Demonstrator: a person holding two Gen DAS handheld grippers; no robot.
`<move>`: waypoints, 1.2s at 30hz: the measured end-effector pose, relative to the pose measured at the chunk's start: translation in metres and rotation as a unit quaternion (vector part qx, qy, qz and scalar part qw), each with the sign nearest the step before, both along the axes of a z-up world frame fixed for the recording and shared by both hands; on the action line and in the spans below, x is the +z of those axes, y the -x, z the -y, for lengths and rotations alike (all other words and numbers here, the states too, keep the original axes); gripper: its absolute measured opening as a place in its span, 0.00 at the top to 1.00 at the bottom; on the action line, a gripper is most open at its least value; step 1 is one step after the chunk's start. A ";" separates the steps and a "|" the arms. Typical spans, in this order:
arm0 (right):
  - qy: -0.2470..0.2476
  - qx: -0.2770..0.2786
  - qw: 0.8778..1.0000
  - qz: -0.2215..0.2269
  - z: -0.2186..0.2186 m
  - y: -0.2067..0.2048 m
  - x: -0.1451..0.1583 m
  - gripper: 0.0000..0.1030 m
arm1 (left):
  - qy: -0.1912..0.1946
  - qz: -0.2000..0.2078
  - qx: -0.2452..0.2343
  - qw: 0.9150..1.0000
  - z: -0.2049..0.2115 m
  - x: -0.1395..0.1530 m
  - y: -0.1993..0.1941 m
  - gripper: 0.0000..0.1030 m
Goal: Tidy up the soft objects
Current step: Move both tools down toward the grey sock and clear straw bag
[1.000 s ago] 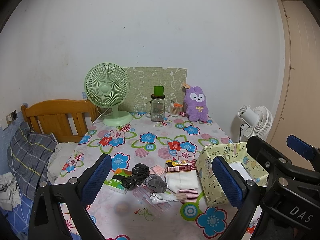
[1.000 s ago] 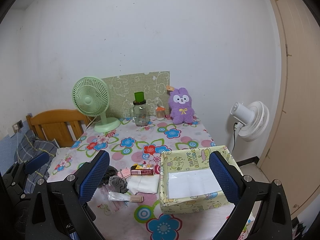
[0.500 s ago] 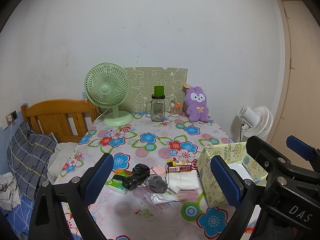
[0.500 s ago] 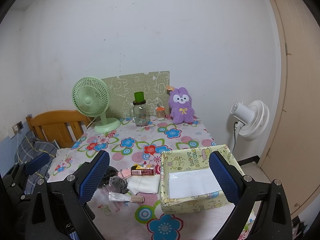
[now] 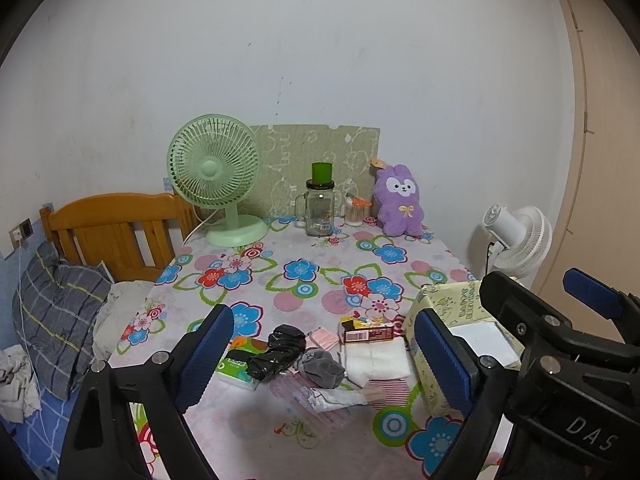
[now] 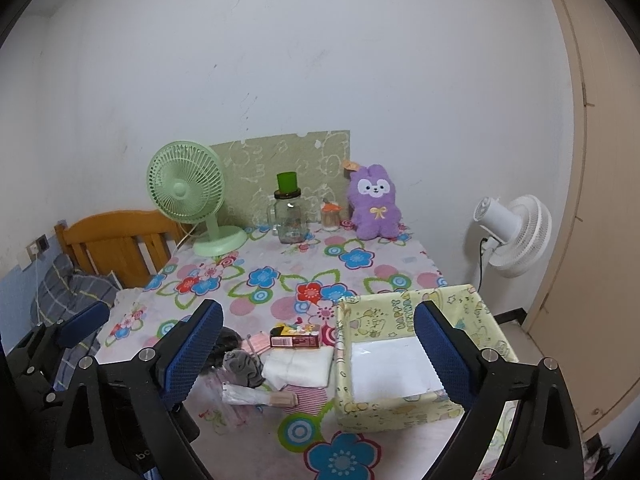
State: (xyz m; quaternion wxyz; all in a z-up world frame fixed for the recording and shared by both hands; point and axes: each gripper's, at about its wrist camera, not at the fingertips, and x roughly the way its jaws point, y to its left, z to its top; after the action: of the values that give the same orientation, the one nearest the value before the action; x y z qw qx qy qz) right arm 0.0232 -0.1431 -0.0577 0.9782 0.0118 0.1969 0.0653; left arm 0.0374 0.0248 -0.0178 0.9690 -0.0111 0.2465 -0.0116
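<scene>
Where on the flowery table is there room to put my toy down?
The widest bare patch is mid-table, between the green desk fan, glass jar and purple plush bunny at the back and the clutter in front. It is crowded near the grey sock, folded white cloth and yellow cartoon box. Inside the box, only white paper shows.

White letters "DAS" read on the black body of the right tongs (image 5: 568,344); "HAPPY" (partly legible) on the yellow box (image 6: 400,312) wall.
</scene>
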 end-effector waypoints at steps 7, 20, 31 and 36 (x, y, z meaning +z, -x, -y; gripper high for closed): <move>-0.008 0.008 1.000 -0.015 -0.009 -0.016 -0.017 0.07 | 0.004 -0.017 0.006 1.000 -0.012 -0.018 -0.012 0.14; -0.010 0.026 0.998 -0.053 -0.032 -0.046 -0.051 0.10 | 0.006 -0.058 0.020 0.998 -0.030 -0.052 -0.033 0.14; -0.001 0.047 0.996 -0.075 -0.054 -0.060 -0.077 0.13 | 0.015 -0.097 0.033 0.995 -0.043 -0.083 -0.044 0.15; 0.013 0.058 0.994 -0.087 -0.066 -0.065 -0.091 0.15 | 0.018 -0.114 0.032 0.993 -0.047 -0.098 -0.046 0.17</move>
State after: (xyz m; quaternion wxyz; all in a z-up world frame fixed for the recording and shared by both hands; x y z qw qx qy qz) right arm 0.0881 -0.0771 -0.1482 0.9519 -0.0071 0.2826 0.1183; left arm 0.0838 0.0713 -0.1162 0.9341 -0.0380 0.3547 0.0158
